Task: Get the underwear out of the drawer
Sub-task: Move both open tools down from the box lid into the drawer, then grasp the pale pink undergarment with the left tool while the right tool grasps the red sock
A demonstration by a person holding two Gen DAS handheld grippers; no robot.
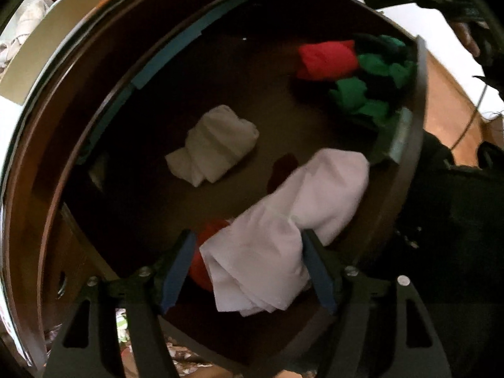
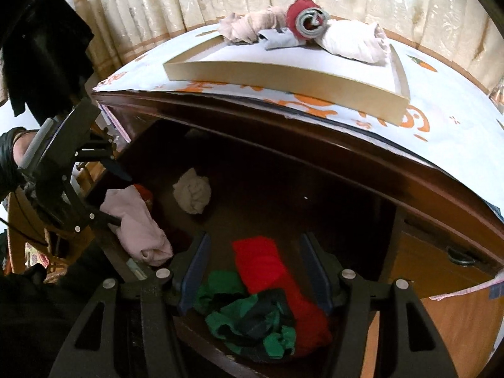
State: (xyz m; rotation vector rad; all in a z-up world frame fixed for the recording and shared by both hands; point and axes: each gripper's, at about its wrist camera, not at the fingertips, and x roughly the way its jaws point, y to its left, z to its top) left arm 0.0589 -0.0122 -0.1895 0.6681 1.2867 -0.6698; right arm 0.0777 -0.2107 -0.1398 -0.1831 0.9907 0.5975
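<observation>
The open dark wooden drawer holds several rolled underwear pieces. A pale pink piece lies near its front wall over a red one. My left gripper points down over it, open, with the cloth between its fingers. A white roll lies mid-drawer. From the right wrist, the left gripper straddles the pale pink piece. My right gripper hangs open above a red piece and a green and black bundle, its pads clear of the cloth.
On the dresser top, over a white and orange patterned cover, stands a shallow tan tray with several rolled garments. Curtains hang behind. A lower drawer's handle shows at right. A person's gloved hand holds the left gripper.
</observation>
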